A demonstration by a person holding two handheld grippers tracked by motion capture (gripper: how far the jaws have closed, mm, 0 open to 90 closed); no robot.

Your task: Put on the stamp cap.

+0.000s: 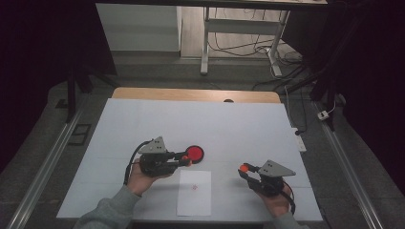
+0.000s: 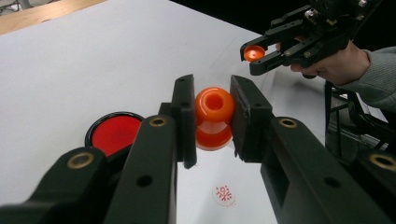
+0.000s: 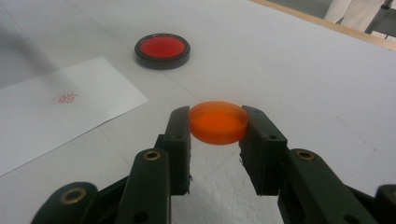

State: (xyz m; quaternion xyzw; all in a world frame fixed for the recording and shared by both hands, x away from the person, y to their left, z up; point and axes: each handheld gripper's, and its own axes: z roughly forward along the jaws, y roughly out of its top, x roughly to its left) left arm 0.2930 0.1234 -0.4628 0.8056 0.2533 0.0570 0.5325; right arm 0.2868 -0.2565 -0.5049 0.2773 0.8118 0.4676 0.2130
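Jaws of the left gripper [image 2: 213, 116] are clamped on an orange stamp [image 2: 214, 117], pressing its rounded body from both sides, held above the worktop [image 1: 143, 119]. Jaws of the right gripper [image 3: 218, 128] pinch a shallow orange cap [image 3: 218, 122] by its rim, also lifted off the surface.

A round black ink pad [image 1: 195, 153] with a red centre lies just beyond the left gripper, near the middle of the worktop. A white sheet of paper [image 1: 194, 192] with a small red stamped mark [image 1: 194, 186] lies between the two hands, its near edge close to the worktop's front edge.

The far half of the white worktop is bare up to a wooden strip [image 1: 191, 94] along the back edge. The two grippers are well apart.
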